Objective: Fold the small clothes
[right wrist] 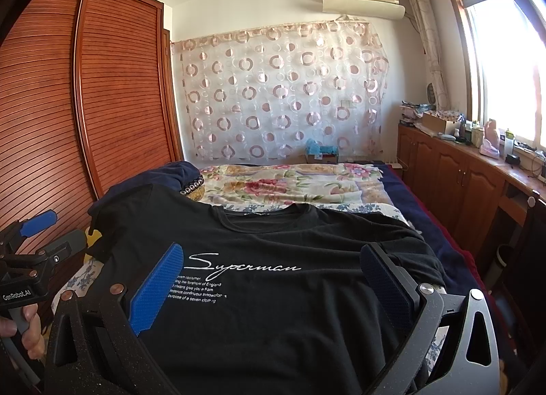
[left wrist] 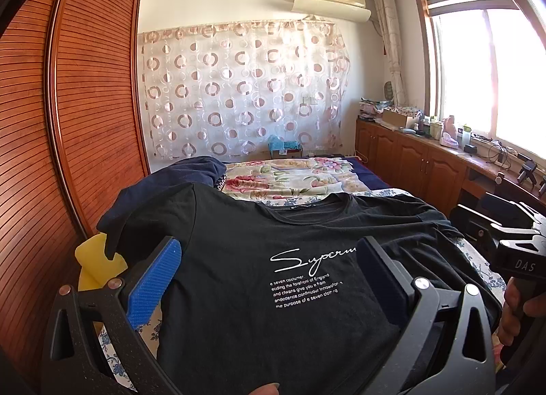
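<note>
The black T-shirt (right wrist: 290, 292) is spread flat on the bed (right wrist: 392, 212), front side up, right in front of both grippers. It is not folded yet. To fold it well, one side edge should be pinched near the sleeve and hem, then laid across smoothly. The left gripper (left wrist: 269, 279) is held wide open, holding nothing. The right gripper (right wrist: 273, 285) is wide open and empty too.
</note>
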